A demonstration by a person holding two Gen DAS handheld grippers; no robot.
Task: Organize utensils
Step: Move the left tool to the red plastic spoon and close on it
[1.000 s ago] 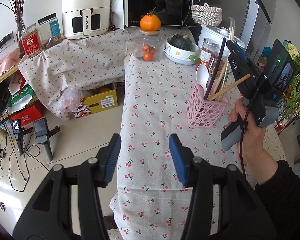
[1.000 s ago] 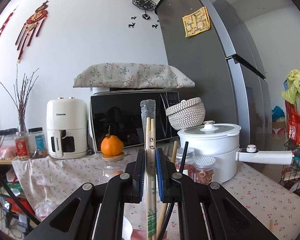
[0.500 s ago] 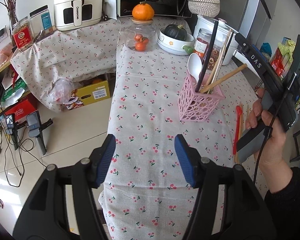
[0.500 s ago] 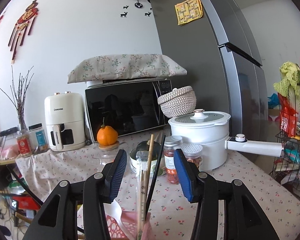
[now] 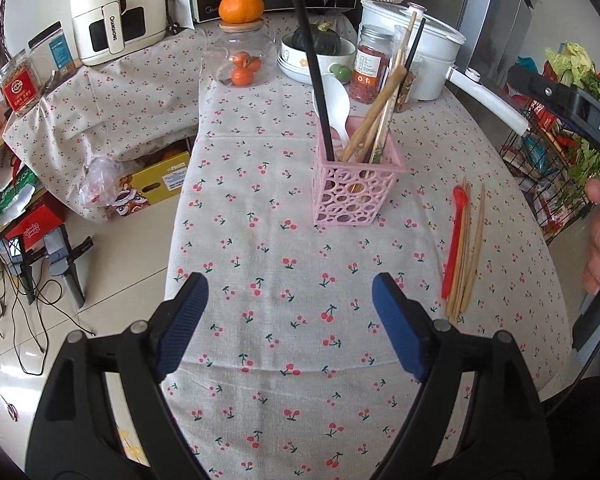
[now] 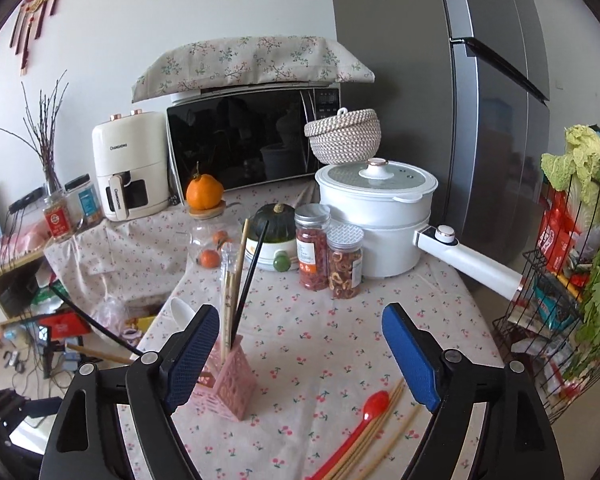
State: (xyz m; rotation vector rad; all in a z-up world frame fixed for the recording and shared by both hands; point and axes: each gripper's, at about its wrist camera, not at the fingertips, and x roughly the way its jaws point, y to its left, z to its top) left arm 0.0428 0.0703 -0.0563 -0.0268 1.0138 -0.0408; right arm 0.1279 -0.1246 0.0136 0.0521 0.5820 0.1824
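Reaching for the loose pieces is the step in hand, as I judge it: the holder (image 5: 356,184) already stands loaded with a black stick, a white spoon and several chopsticks, while a red spoon (image 6: 358,426) and a bundle of chopsticks (image 6: 380,432) lie flat on the tabletop (image 5: 268,240) to the holder's right.

Right gripper (image 6: 300,360): fingers spread wide, holding nothing. The spoon's bowl sits below and between the fingers, nearer the right finger; the handle runs back toward you, under the gripper. The holder stands just beside the left finger.

Left gripper (image 5: 290,320): fingers wide open, empty, hovering over bare cloth on your side of the holder. The loose pieces lie just right of its right finger.

Advice: tilt the right gripper down, straddle one item across its width, and close near mid-length. The spoon touches the chopsticks, so take care not to drag neighbours along.
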